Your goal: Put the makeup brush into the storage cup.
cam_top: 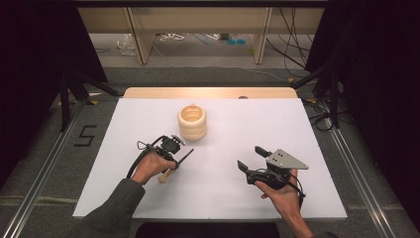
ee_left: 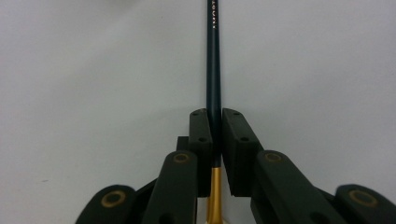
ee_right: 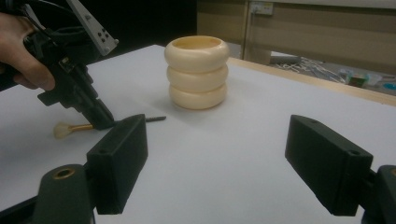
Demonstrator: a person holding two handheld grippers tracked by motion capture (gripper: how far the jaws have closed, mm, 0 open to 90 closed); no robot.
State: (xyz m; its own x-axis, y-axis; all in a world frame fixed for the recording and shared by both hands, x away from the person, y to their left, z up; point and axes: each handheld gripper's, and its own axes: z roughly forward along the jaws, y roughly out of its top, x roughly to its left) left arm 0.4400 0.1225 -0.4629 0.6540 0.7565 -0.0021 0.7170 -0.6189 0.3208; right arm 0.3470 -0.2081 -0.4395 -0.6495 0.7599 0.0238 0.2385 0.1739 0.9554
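Observation:
A slim make-up brush (ee_left: 213, 65) with a dark handle, gold ferrule and pale bristle head lies flat on the white board. My left gripper (ee_left: 215, 116) is shut on it, the pads pressing its handle just above the ferrule. In the high view, the left gripper (cam_top: 174, 162) sits left of centre, and the brush (cam_top: 186, 154) pokes out towards a cream ribbed cup (cam_top: 192, 121). In the right gripper view, the bristle end of the brush (ee_right: 61, 130) sticks out behind the left gripper (ee_right: 103, 122). My right gripper (cam_top: 251, 157) rests open at the right, nothing between its jaws (ee_right: 217, 140). The cup (ee_right: 197, 72) stands upright ahead.
The white board (cam_top: 257, 119) covers a wooden table whose far edge (cam_top: 208, 92) shows behind it. Stand legs (cam_top: 74, 91) flank the table on the floor, with cables at the right. A "5" mark (cam_top: 85, 135) lies on the floor at the left.

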